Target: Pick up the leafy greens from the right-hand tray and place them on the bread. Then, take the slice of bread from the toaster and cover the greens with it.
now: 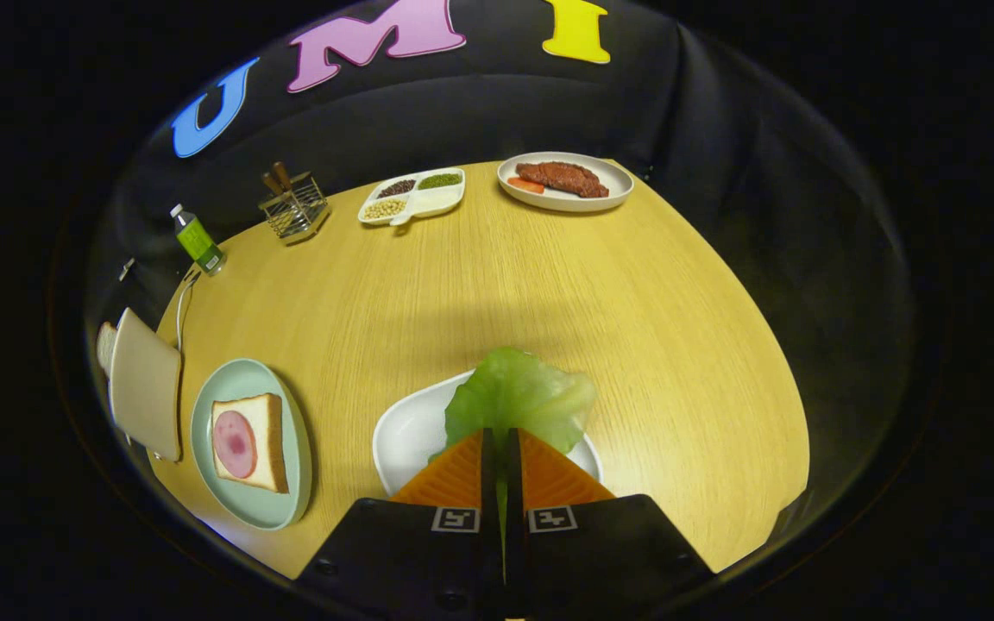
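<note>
Firmly, our gripper has its ridged jaws clenched on a crinkled lettuce leaf over the glossy white tray. Ham-topped bread rests on a round pale plate upon the wood-grain surface.

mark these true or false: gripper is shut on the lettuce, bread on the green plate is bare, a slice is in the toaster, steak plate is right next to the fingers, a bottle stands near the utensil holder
1. The gripper is shut on the leafy greens. True: both fingers press on the leaf, over the white tray.
2. The bread on the green plate is bare. False: a pink round of ham lies on it.
3. A bread slice stands in the toaster. True.
4. The steak plate is beside the fingers. False: it is far beyond them, at the table's far edge.
5. A bottle stands near the utensil holder. True.
</note>
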`<state>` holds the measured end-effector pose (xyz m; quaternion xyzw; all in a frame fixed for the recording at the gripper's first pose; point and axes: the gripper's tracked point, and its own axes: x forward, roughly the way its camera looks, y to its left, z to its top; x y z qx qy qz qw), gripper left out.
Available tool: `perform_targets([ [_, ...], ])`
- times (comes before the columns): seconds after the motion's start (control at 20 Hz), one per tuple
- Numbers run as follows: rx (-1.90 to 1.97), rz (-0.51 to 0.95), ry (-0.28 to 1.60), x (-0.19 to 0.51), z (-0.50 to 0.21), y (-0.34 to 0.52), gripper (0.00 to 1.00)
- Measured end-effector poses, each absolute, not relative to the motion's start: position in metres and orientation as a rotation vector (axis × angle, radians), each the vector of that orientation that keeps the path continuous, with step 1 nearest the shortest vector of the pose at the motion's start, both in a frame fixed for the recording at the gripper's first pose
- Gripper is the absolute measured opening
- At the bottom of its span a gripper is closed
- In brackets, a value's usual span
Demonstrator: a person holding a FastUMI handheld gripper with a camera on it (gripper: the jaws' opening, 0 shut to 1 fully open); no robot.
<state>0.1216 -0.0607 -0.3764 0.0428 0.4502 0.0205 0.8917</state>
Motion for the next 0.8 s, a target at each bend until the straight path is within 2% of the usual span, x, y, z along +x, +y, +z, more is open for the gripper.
perform_targets([
  [0.4,0.08,0.127,0.811,0.12,-0.298,-0.038,0.06],
  [0.8,0.018,0.333,0.749,0.11,-0.253,0.05,0.06],
])
